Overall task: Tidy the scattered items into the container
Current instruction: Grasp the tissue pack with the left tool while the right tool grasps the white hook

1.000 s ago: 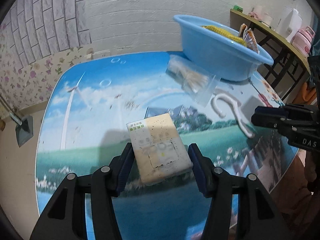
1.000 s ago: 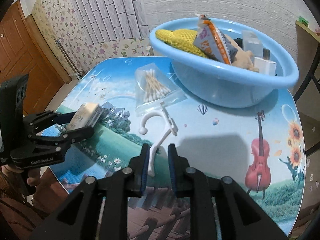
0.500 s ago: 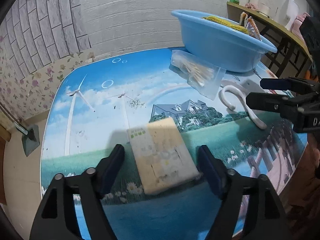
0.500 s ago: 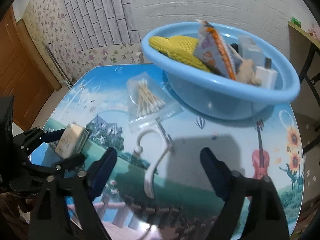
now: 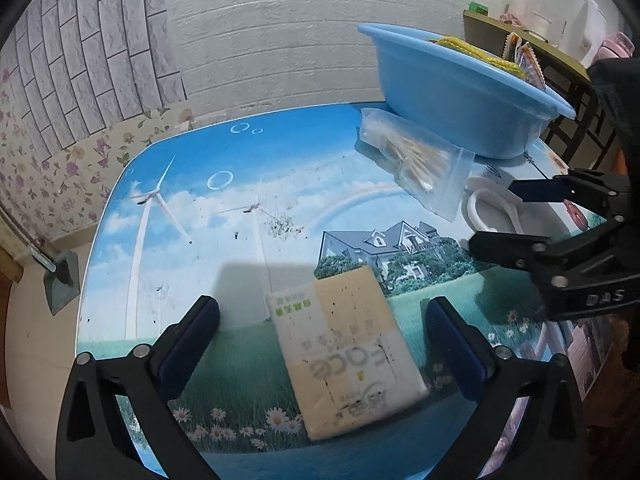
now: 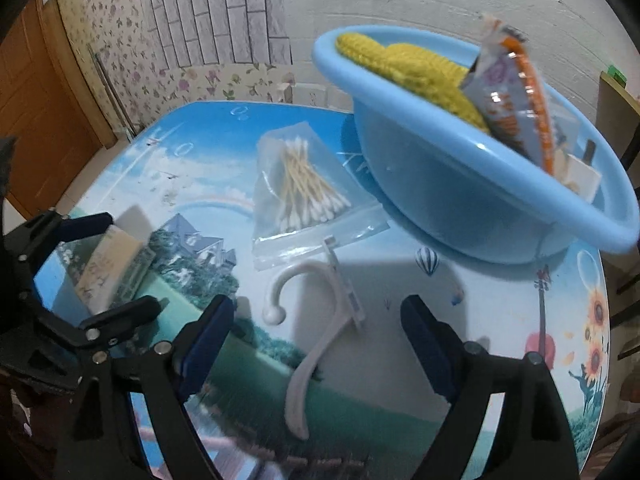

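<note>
A cream tissue pack (image 5: 347,350) lies flat on the picture-printed table, between the spread fingers of my open left gripper (image 5: 322,342); it also shows in the right wrist view (image 6: 110,262). A white plastic hook (image 6: 316,320) lies between the fingers of my open right gripper (image 6: 318,338), touching neither. A clear bag of cotton swabs (image 6: 304,190) lies just beyond the hook, beside the blue basin (image 6: 452,188). The basin holds a yellow knitted cloth (image 6: 412,76), a snack packet (image 6: 516,108) and other small items.
The table (image 5: 192,208) stands against a white brick wall with flowered wallpaper at the left. A wooden door (image 6: 36,120) is far left. A side table with bottles (image 5: 560,48) stands behind the basin. The other gripper (image 5: 568,240) reaches in at the right of the left wrist view.
Both grippers opened. The left let go of the tissue pack, which now lies on the table. The right let go of the white hook, moved closer and spread wide around it.
</note>
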`<state>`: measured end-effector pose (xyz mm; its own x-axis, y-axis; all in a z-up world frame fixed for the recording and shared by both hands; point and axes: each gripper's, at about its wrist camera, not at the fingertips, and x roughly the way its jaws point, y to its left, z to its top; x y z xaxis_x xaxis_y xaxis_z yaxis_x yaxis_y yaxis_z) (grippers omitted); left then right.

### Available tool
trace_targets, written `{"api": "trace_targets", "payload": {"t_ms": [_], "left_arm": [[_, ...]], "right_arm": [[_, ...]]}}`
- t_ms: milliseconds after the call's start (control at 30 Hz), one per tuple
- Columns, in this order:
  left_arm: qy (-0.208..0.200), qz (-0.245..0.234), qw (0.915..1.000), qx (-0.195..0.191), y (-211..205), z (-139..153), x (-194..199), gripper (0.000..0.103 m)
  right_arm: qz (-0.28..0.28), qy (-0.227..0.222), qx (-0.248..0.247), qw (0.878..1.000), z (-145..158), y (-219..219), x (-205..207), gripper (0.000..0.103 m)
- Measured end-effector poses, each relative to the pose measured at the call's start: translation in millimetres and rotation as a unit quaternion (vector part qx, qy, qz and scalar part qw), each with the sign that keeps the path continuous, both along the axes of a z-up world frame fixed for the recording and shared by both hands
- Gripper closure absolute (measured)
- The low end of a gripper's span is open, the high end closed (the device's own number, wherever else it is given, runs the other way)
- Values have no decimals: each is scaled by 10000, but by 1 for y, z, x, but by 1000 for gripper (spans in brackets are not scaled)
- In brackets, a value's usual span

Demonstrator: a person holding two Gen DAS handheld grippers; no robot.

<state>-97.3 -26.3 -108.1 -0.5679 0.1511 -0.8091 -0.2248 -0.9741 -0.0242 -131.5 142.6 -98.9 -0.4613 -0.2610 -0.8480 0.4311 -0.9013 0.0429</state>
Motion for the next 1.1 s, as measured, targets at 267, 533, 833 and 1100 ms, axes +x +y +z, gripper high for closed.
{"api": "trace_targets", "payload": {"t_ms": [267,533,833,1100], "left_arm": [[23,-18,10000,18,0,-1,0,0],[27,-22,10000,18,0,0,1,0],[27,-33,10000,28,0,0,1,0],[232,-53,9997,17,1,3,7,23]], "right_arm": [[22,149,24,9999,-5,-4,-6,6],[-20,140,6,9999,-7,-7,-5,0],[182,215,3,9996,-4,0,3,6],[92,347,-78,9993,5,19,8,52]]}}
